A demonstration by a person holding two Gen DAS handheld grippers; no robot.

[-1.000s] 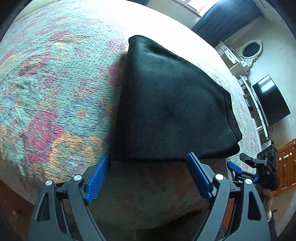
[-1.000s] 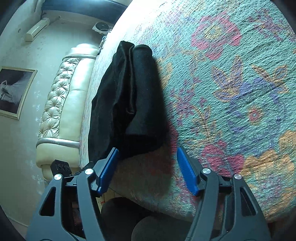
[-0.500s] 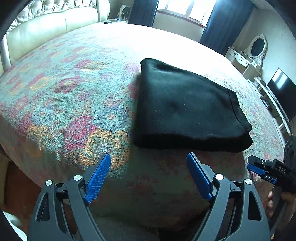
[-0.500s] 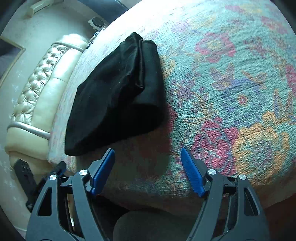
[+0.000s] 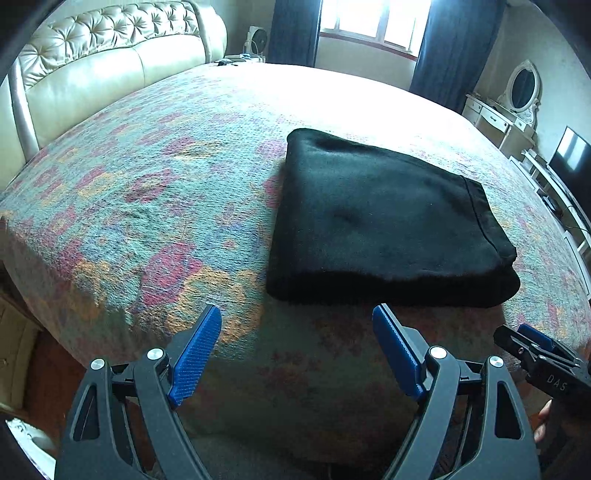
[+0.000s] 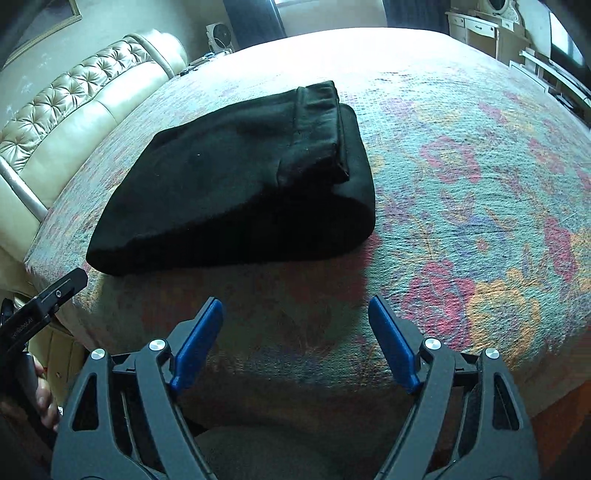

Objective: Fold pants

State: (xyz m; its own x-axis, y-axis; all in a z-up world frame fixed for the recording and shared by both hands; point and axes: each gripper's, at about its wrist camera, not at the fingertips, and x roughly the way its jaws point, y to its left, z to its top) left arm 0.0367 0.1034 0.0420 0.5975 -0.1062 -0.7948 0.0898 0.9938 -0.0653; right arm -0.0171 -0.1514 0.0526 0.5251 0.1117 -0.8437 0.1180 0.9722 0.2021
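The black pants [image 5: 384, 221] lie folded into a thick rectangle on the floral bedspread [image 5: 155, 206], near the bed's front edge. They also show in the right wrist view [image 6: 240, 184], with the waistband on top at the far end. My left gripper [image 5: 297, 354] is open and empty, held back from the fold's near edge. My right gripper [image 6: 295, 341] is open and empty, also short of the pants. Each gripper shows at the edge of the other's view: the right one [image 5: 539, 354] and the left one [image 6: 44, 299].
A tufted cream headboard [image 5: 92, 74] runs along the left. A window with dark curtains [image 5: 369, 22] is at the back. A white dresser with an oval mirror [image 5: 517, 96] and a TV [image 5: 570, 158] stand on the right. The bed's front edge drops just below the grippers.
Both grippers have drawn back and up from the folded pants, so more of the bed and room shows. The pants lie still. Both jaws stay open.
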